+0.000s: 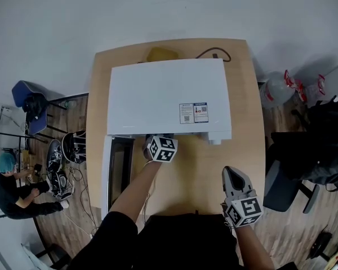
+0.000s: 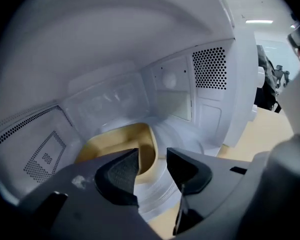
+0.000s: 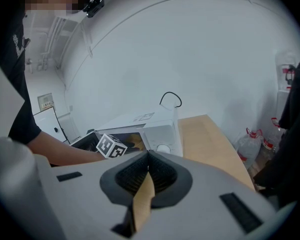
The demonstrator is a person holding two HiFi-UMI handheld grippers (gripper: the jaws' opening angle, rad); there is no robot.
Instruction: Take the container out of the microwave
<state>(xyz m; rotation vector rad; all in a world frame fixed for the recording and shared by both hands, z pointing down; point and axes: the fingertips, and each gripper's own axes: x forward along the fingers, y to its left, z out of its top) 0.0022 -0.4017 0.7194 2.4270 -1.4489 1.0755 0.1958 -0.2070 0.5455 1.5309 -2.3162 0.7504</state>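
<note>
Deep in the open microwave, on the white cavity floor: a tan open-topped container — lower centre-left of the left gripper view, its inside in shadow. Reaching in at the cavity mouth, the left gripper, jaws spread, nothing pinched; just beyond the gap, the container's right-hand rim, apparently not yet touched. Low at the right of the head view, over the counter near its front edge, the right gripper, jaws pressed together on nothing. Swung out at the lower left of the microwave, the door.

Probably thin moulded plastic — light, fairly stiff, likely smooth and a little slippery against the pads. Best taken by the rim wall nearest the jaws, one jaw inside and one outside, set well down on the wall rather than on the lip alone. Worth keeping level on the way out and clear of the cavity sill.
</note>
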